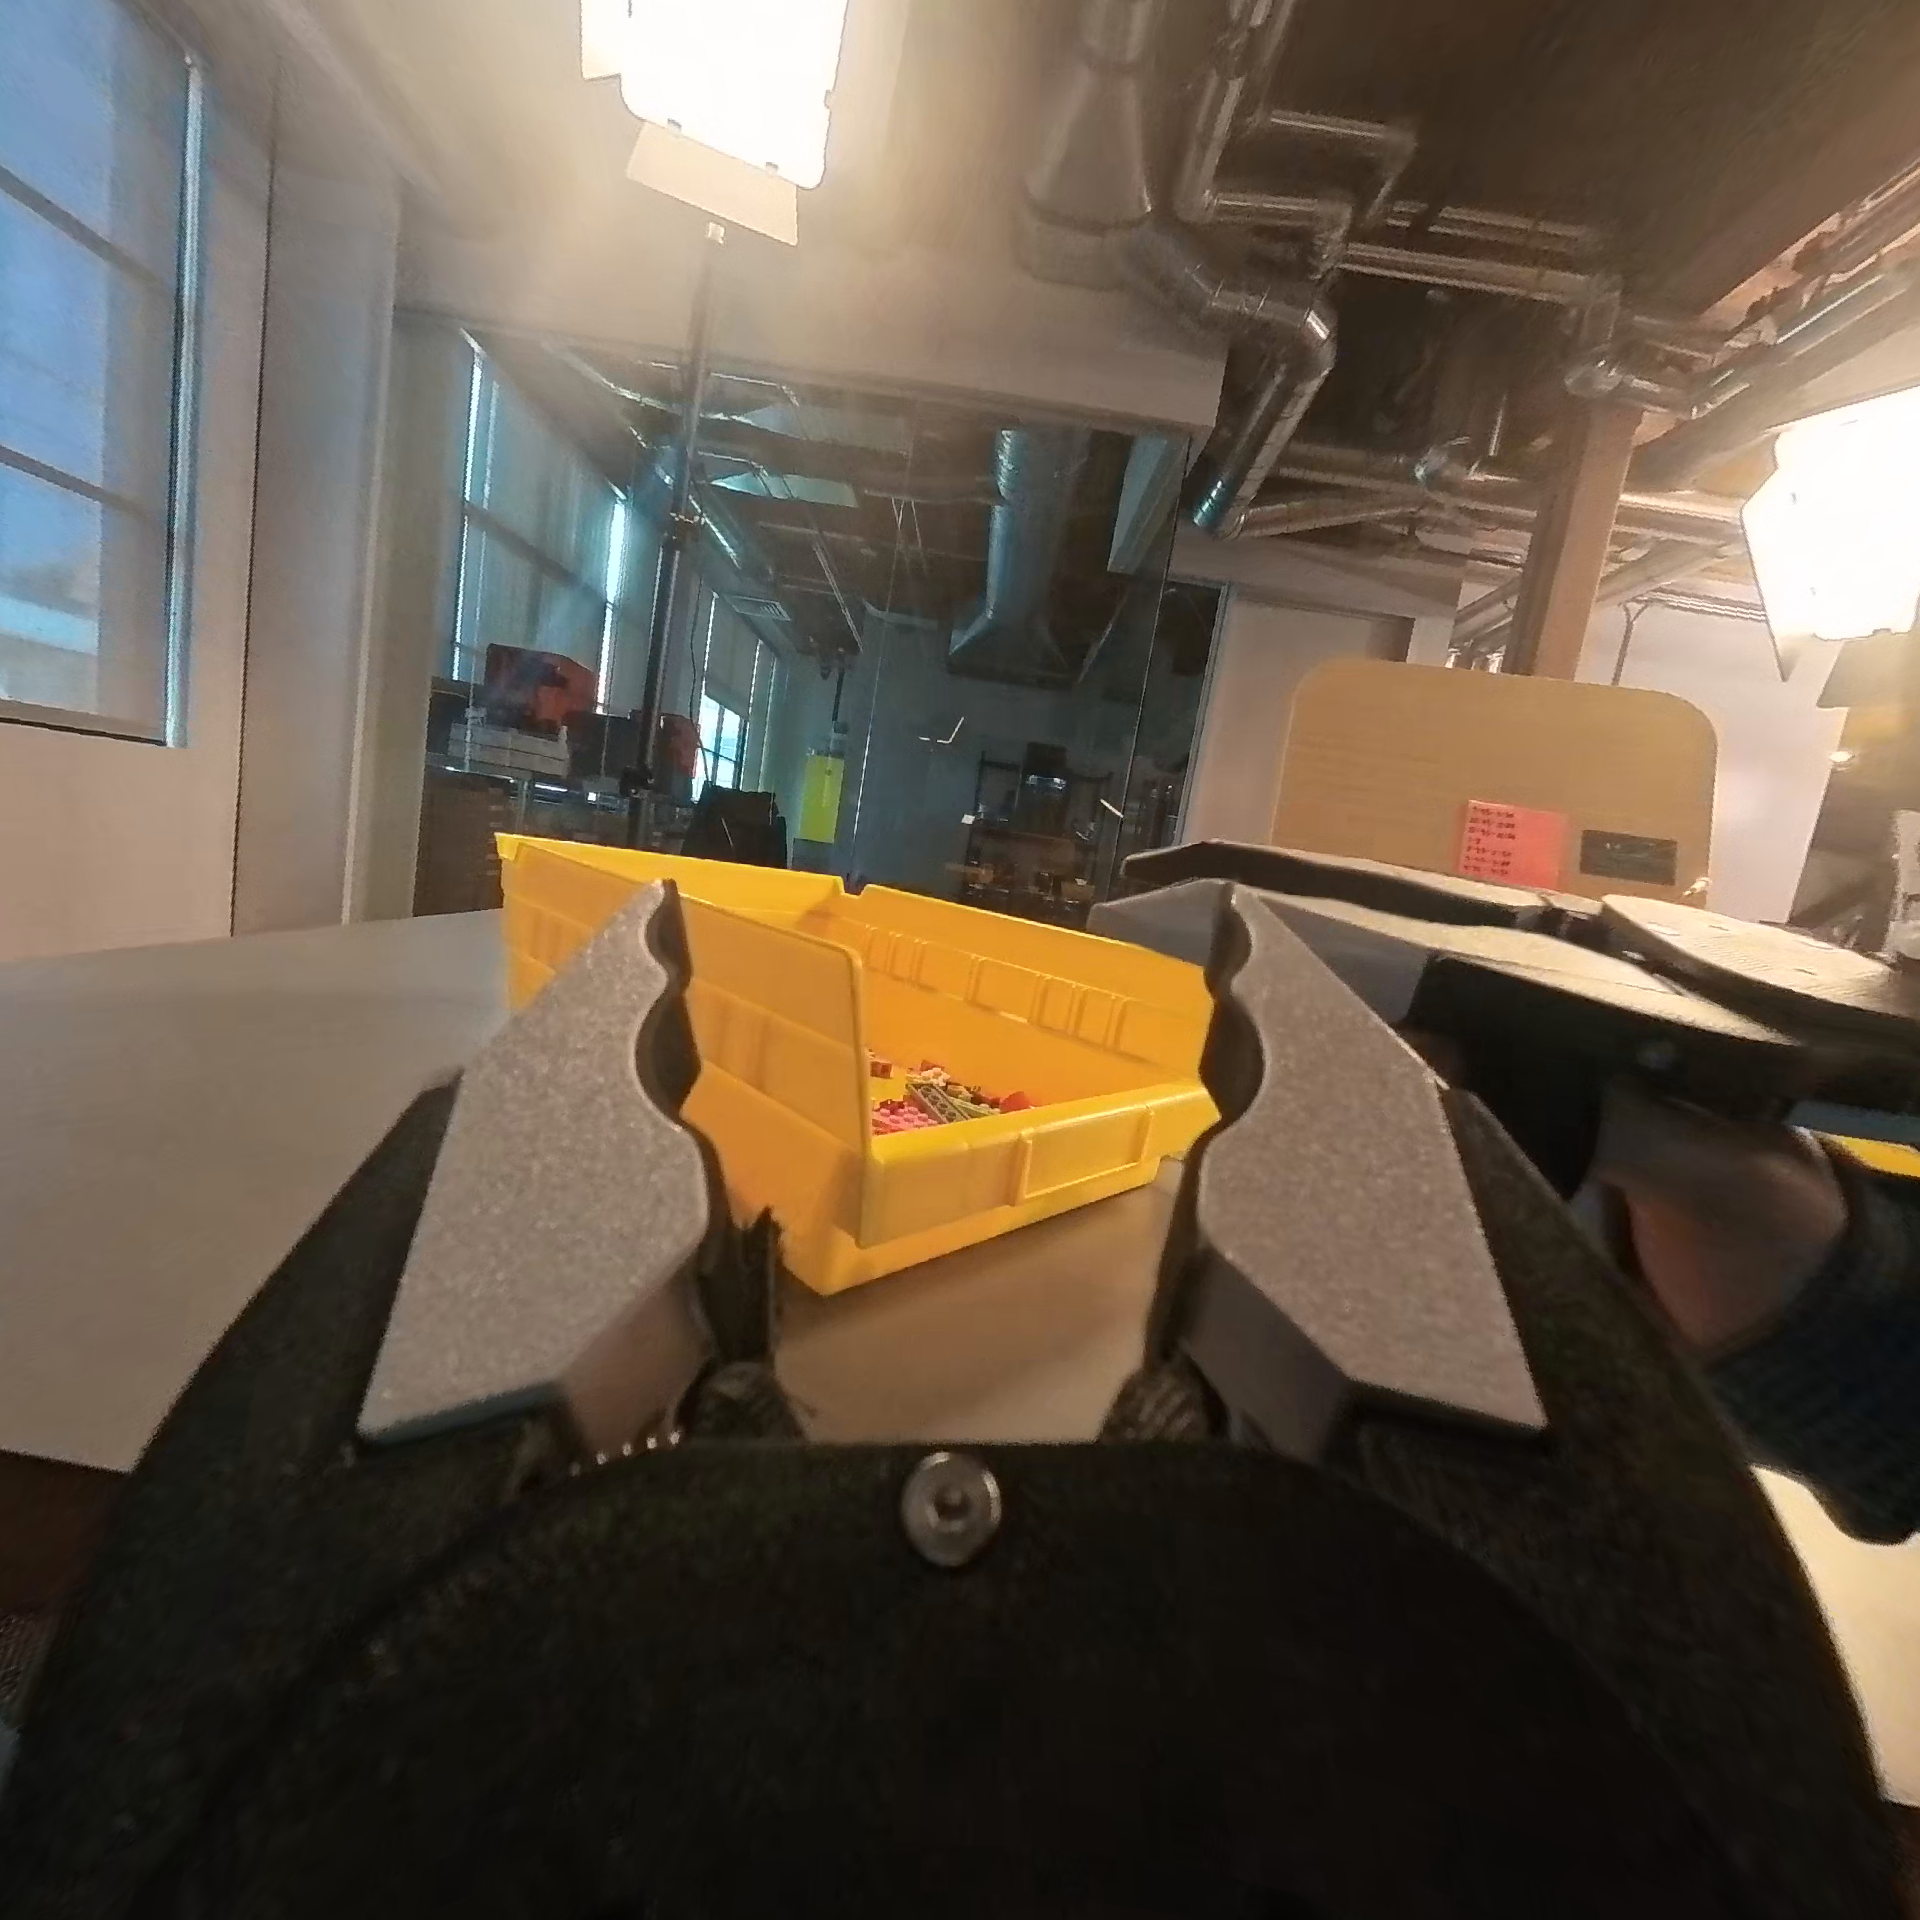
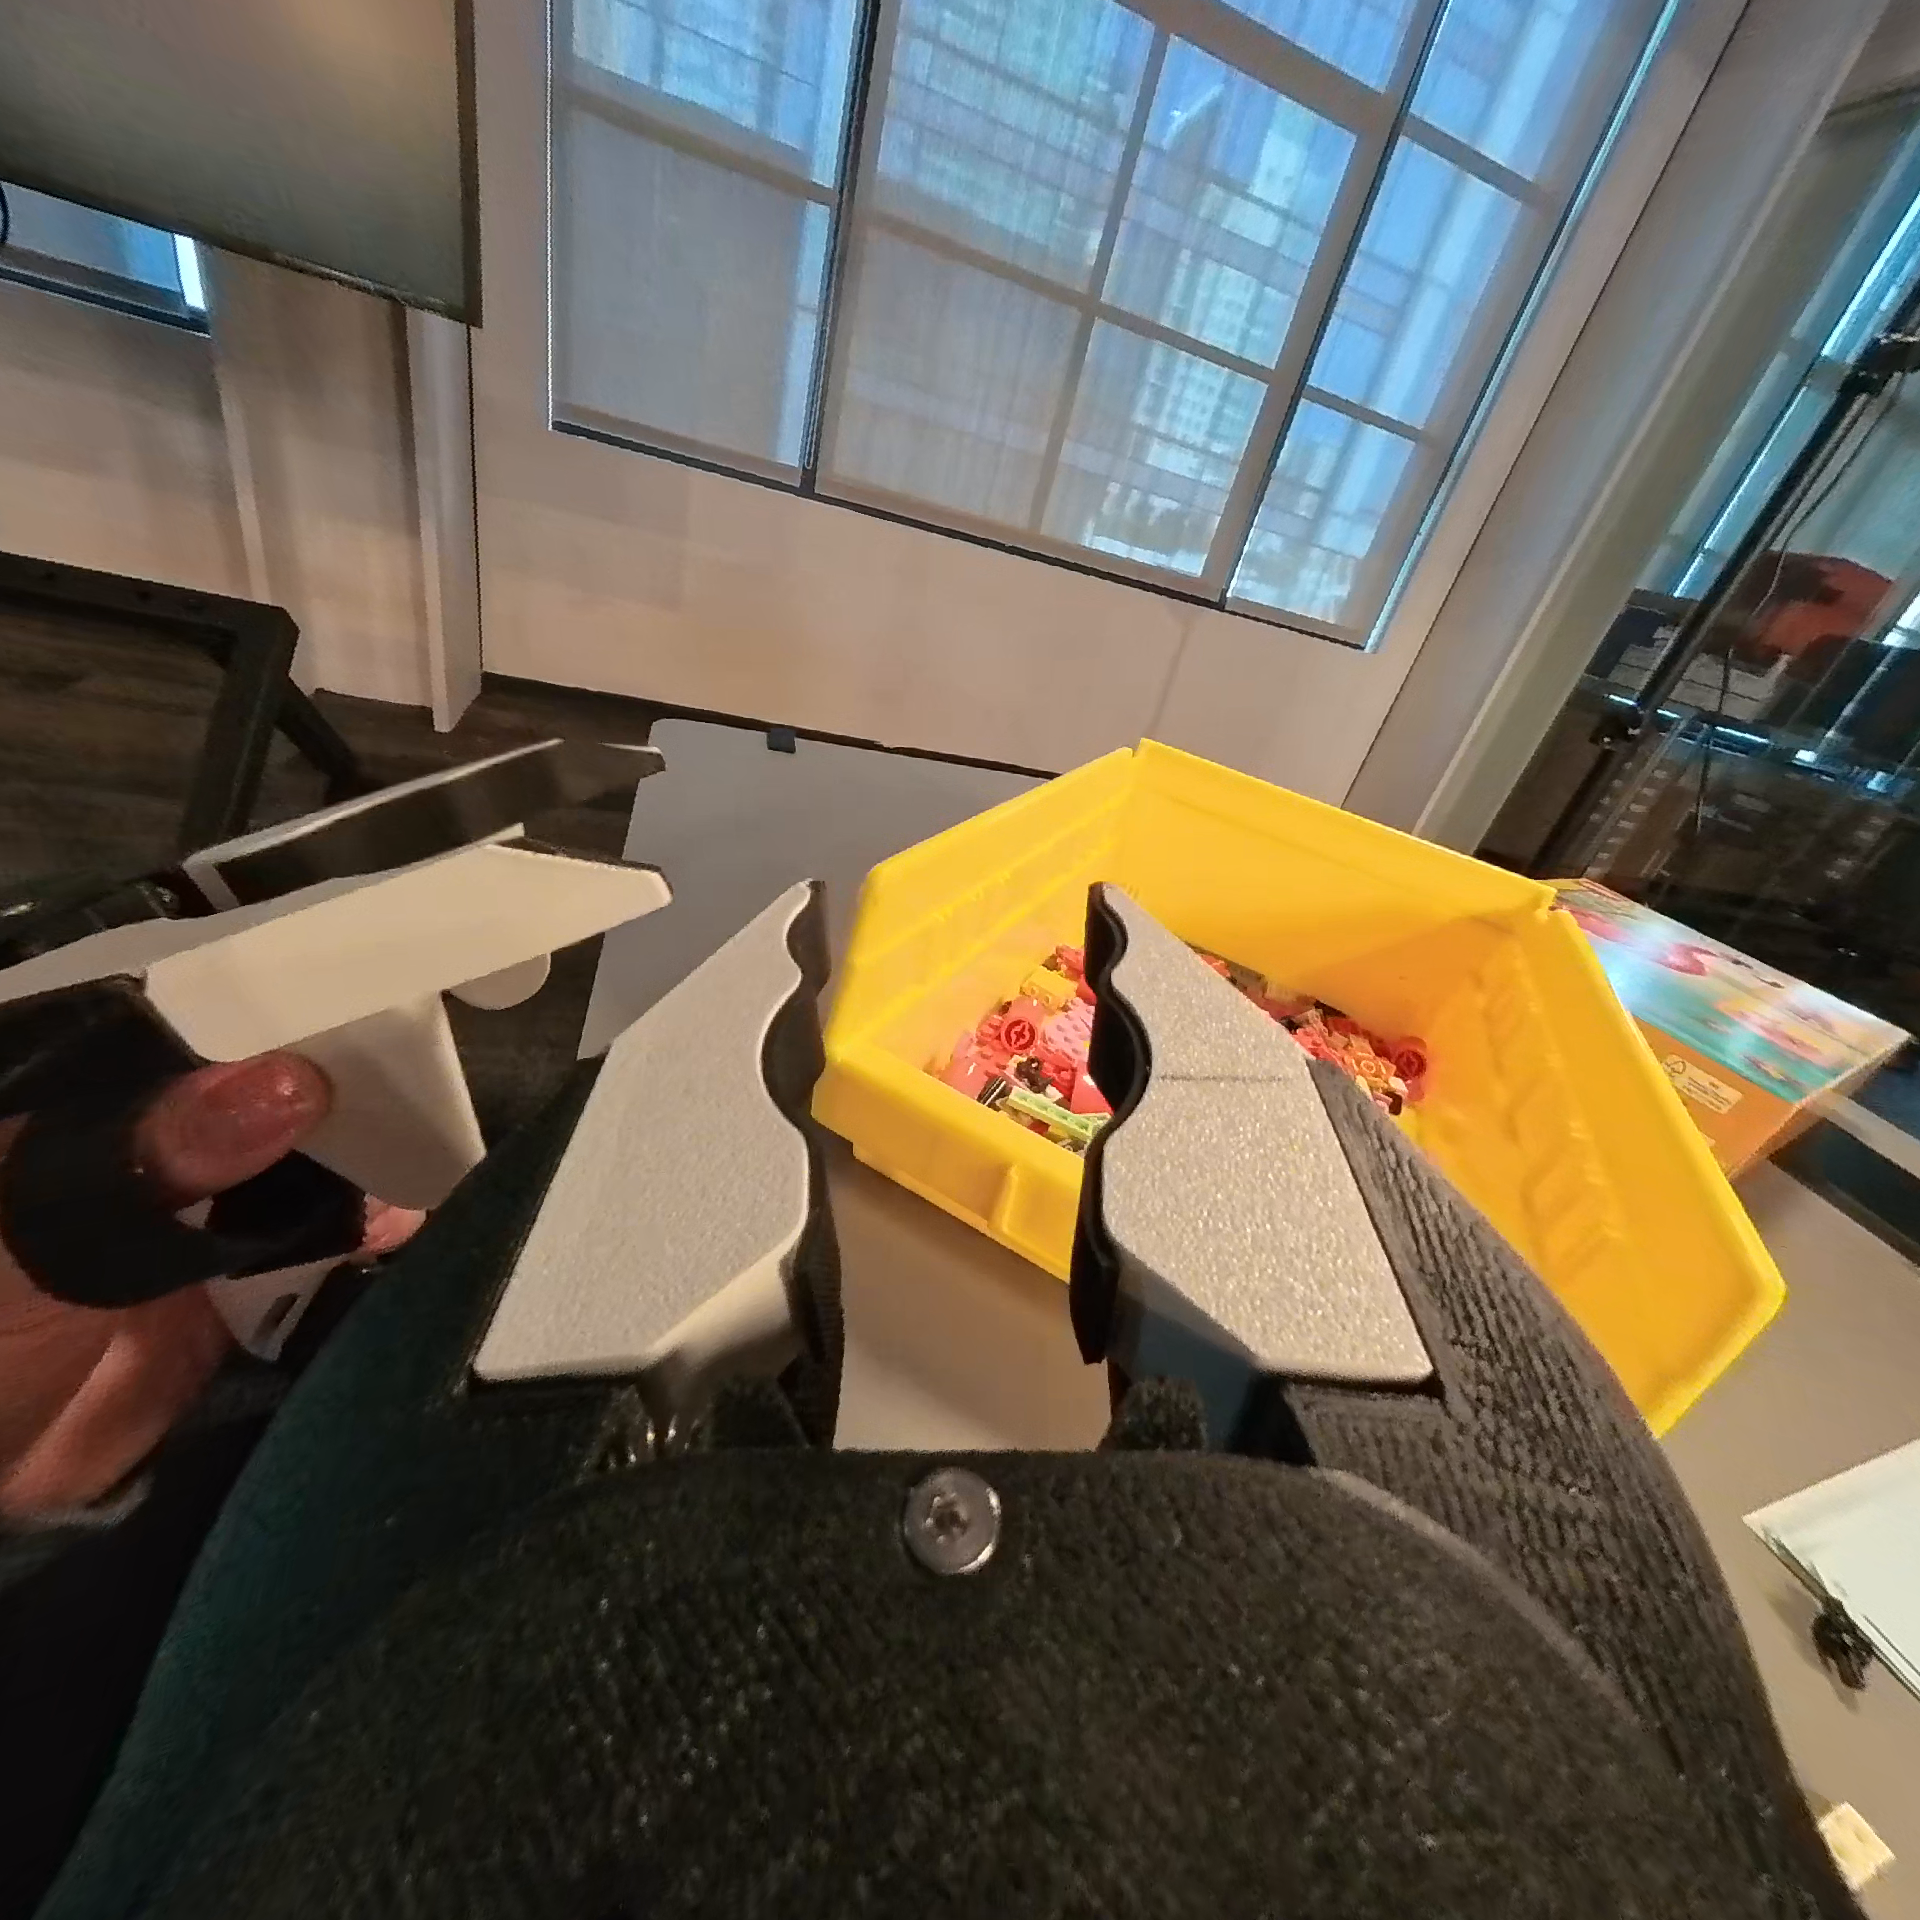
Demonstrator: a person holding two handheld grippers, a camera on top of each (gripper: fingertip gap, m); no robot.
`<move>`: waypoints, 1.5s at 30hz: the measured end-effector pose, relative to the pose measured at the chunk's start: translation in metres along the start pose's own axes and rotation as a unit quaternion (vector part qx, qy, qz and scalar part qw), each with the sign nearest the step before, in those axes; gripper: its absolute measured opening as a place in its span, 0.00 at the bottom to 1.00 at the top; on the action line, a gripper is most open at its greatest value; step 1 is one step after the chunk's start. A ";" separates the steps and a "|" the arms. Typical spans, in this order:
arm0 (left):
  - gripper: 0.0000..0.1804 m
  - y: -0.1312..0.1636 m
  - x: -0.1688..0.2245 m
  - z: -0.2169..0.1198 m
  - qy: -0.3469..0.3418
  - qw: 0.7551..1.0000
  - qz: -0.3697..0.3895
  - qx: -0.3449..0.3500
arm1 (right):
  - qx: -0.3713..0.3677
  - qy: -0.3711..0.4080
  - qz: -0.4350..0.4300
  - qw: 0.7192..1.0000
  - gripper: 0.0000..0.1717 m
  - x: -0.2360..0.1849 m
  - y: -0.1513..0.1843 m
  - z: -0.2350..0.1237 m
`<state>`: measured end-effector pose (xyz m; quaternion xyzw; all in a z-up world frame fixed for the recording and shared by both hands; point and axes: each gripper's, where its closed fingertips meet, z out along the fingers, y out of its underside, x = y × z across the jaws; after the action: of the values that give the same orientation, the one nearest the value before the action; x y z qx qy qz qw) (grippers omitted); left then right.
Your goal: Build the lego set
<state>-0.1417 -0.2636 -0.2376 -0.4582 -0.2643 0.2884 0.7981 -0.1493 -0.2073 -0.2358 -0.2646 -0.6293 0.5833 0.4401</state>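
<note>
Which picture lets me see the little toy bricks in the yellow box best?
The right wrist view. It looks down into the yellow box, so the pile of pink and red toy bricks shows, partly behind a gripper finger. The left wrist view looks low across the box, showing only a small patch of bricks.

Yellow bin (image 2: 1351, 883) holds pink, red bricks (image 2: 1039, 1049); grey table (image 1: 208, 1091).

Handwritten lines on a pink note (image 1: 1514, 844) stuck to a wooden panel (image 1: 1496, 769), too blurred to read. Printed artwork and small marks, perhaps a logo, on a colourful box (image 2: 1725, 1023) behind the yellow bin (image 2: 1548, 1122), also illegible
</note>
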 end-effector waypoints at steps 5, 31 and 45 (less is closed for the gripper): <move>0.54 0.002 -0.001 0.000 -0.001 1.000 -0.002 -0.003 | 0.000 0.003 0.005 1.000 0.28 0.002 0.002 -0.002; 0.50 0.007 0.064 0.027 0.080 0.995 -0.058 -0.008 | 0.074 0.184 -0.044 0.979 0.26 0.092 -0.011 -0.146; 0.40 0.040 0.100 0.075 0.138 0.988 -0.023 -0.060 | 0.069 0.369 -0.099 0.922 0.17 0.185 0.001 -0.251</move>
<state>-0.1323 -0.1329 -0.2244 -0.5343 -0.1794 0.1875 0.8045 -0.0202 0.0754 -0.2087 -0.3663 -0.4034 0.4396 0.7140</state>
